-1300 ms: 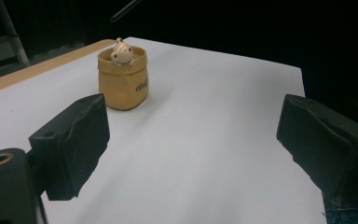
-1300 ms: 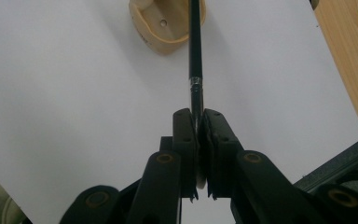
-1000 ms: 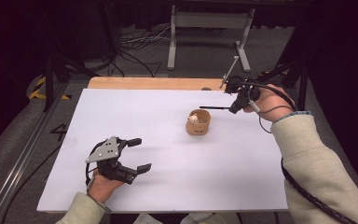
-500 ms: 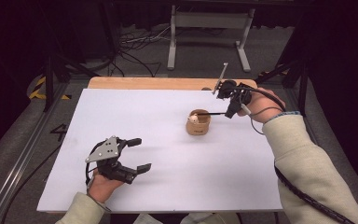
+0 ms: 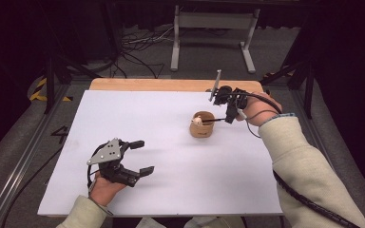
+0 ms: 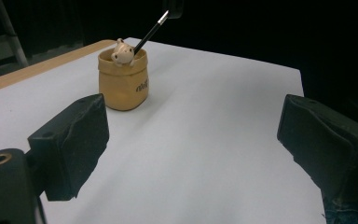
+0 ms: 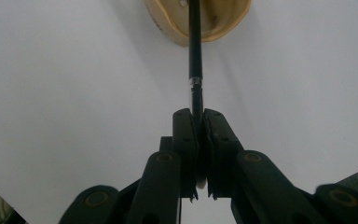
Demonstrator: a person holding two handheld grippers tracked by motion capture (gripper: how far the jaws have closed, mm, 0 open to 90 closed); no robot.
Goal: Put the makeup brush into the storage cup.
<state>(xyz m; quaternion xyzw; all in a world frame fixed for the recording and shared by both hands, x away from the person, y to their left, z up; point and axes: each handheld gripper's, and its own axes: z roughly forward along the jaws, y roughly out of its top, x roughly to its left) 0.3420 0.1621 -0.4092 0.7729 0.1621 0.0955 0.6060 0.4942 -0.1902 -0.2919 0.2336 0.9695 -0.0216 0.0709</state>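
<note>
A small tan pot (image 5: 202, 130) (image 6: 123, 86) (image 7: 223, 18) stands right of the white table's middle, with a little pale animal figure (image 5: 197, 121) (image 6: 121, 52) at its rim. My right gripper (image 5: 228, 118) (image 7: 196, 116) hovers just right of the pot, shut on the end of a thin black pen (image 5: 216, 120) (image 6: 149, 35) (image 7: 195, 56). The pen slants down and its far end reaches inside the pot's mouth. My left gripper (image 5: 143, 156) (image 6: 191, 135) rests low at the near left, open, with nothing between its jaws, which point towards the pot.
A white sheet (image 5: 171, 190) covers the table; a strip of bare wood (image 5: 161, 84) shows along the far edge. Beyond it on the floor stand a metal frame (image 5: 214, 23) and loose cables (image 5: 138, 52). A dark drop lies on each side.
My right gripper has come down and to the left with the pen, bringing its far end from beside the pot into the pot's mouth. The left gripper has stayed where it was.
</note>
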